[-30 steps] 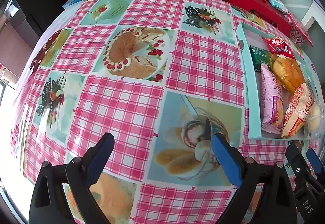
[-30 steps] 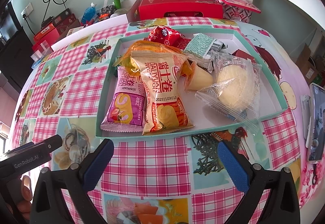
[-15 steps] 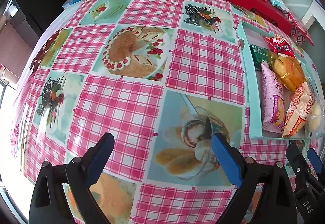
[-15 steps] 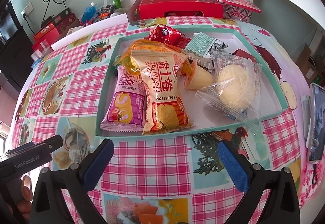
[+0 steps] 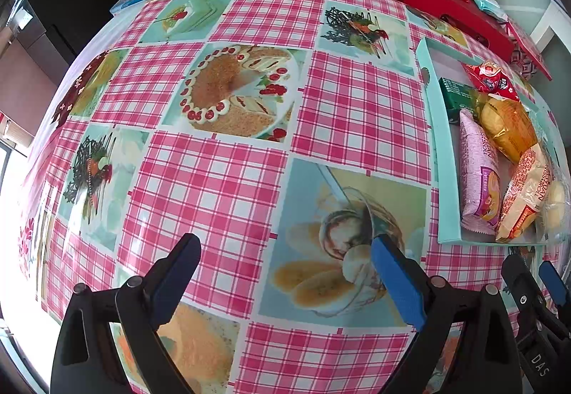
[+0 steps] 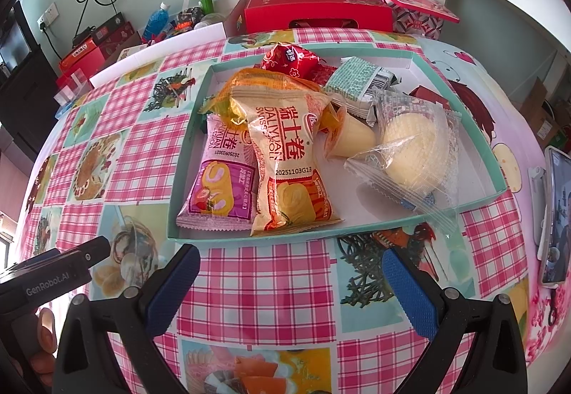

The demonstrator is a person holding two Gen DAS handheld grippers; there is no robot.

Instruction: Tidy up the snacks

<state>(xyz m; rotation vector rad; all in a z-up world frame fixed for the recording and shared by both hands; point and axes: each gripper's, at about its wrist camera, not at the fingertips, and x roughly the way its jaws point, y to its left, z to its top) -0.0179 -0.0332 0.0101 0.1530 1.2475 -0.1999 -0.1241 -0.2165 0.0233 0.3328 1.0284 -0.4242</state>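
Left gripper: the black two-finger gripper with blue pads (image 5: pixel 285 272), low in the left wrist view, is spread wide with nothing between its fingers, over a bare stretch of the pink checked tablecloth printed with dessert pictures (image 5: pixel 360 115).
Right gripper: the matching black gripper with blue pads (image 6: pixel 291 281), at the bottom of the right wrist view, is likewise splayed and empty, just short of the tray's near wall.
Tray: a shallow mint-green cardboard tray with a white floor (image 6: pixel 185 180) fills the middle of the right wrist view and sits at the right edge of the left wrist view.
Snacks: all lie inside the tray, loosely heaped. A pink Swiss-roll packet (image 6: pixel 221 180) lies at the left, an orange Swiss-roll packet (image 6: pixel 289 165) overlaps it, a clear-wrapped pale round cake (image 6: pixel 415 151) lies to the right, and a red foil packet (image 6: pixel 289 60) and a green patterned packet (image 6: pixel 357 81) lie at the back.
Loose snacks: none shows on the cloth in either view.
Step in hand: my judgement is that this fits either a gathered tray with both grippers drawn clear, or a jumbled tray waiting to be sorted or straightened.
Next move: not settled by these views. Any grasp would need a reach over the near wall onto crinkly, overlapping wrappers.
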